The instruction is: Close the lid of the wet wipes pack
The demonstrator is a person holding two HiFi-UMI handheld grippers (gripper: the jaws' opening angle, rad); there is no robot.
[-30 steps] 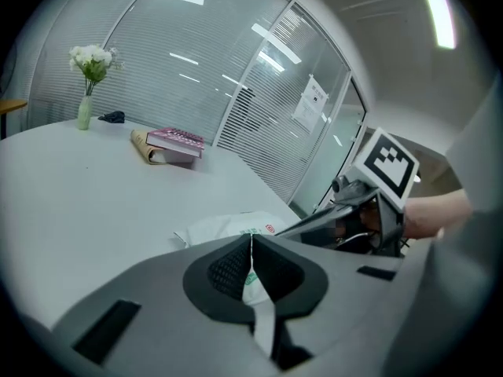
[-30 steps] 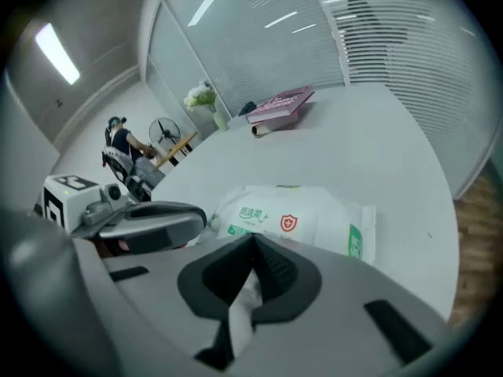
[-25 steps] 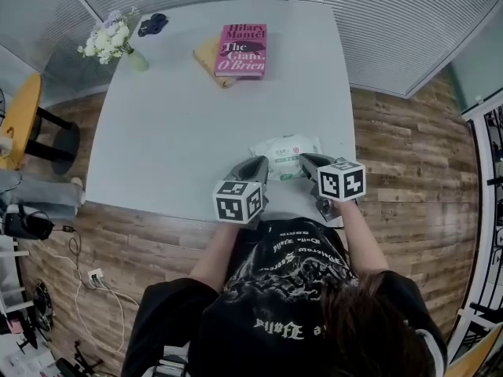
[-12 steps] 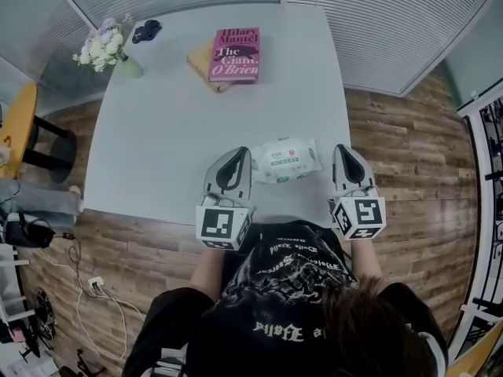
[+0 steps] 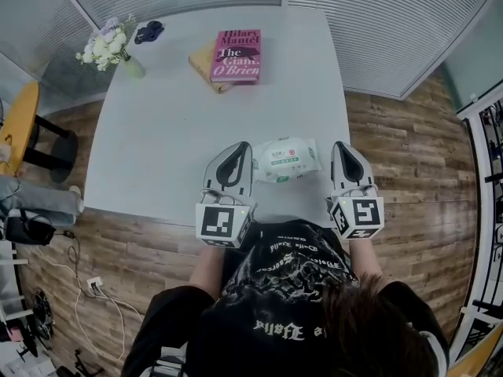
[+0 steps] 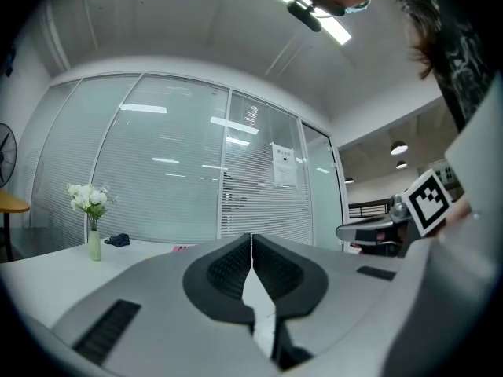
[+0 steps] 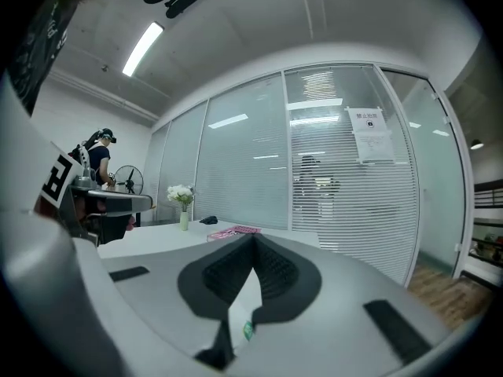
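**Wipes pack flanked by two closed grippers**

The wet wipes pack (image 5: pixel 287 159) lies on the tabletop (image 5: pixel 173 132), long axis crosswise, between the left gripper (image 5: pixel 238 149) and the right gripper (image 5: pixel 344 149). Both pairs of jaws are together and empty. The left gripper looks slightly nearer.

Your pack (image 5: pixel 287 160) is glossy, crinkled plastic, lying on a smooth matt table (image 5: pixel 173 132). The floor (image 5: pixel 409 155) is wood plank; the book (image 5: pixel 238 55) has a paper cover.
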